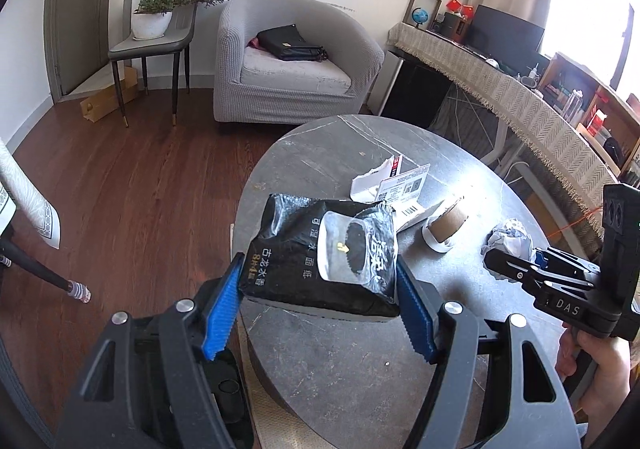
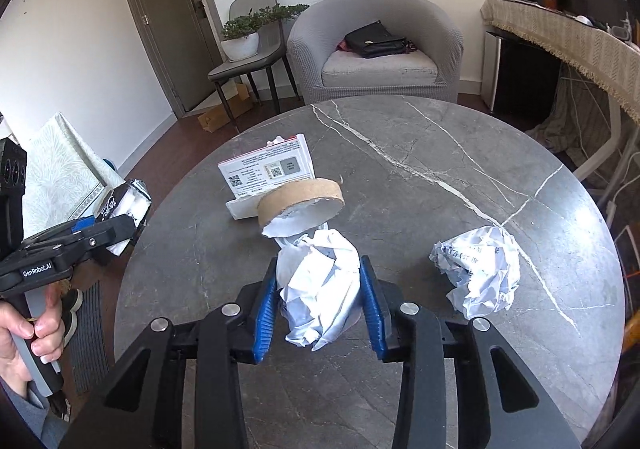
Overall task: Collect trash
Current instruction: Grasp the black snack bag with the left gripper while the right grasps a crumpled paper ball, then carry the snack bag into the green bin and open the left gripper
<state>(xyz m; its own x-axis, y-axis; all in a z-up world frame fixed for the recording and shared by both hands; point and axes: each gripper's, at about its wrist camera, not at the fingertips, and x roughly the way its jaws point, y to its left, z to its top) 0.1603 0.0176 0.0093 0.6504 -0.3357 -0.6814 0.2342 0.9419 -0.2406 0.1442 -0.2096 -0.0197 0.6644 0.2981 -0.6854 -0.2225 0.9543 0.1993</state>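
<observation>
My paper wad (image 2: 320, 285) covers the table (image 2: 400, 177) under it and the near rim of the tape core (image 2: 300, 203). The black pack (image 1: 324, 253) hides part of the torn box (image 1: 394, 185). My right hand (image 1: 600, 373) is cut off at the edge

Black tissue pack (image 1: 320, 253), crinkled, clamped between blue pads at the tabletop (image 2: 400, 177) edge. Crumpled white paper ball (image 2: 320, 285) pinched, lifted. Second paper wad (image 2: 476, 269) lying loose to its right. Cardboard tape roll (image 2: 300, 201) and torn white box (image 2: 266, 169) resting mid-tabletop.
</observation>
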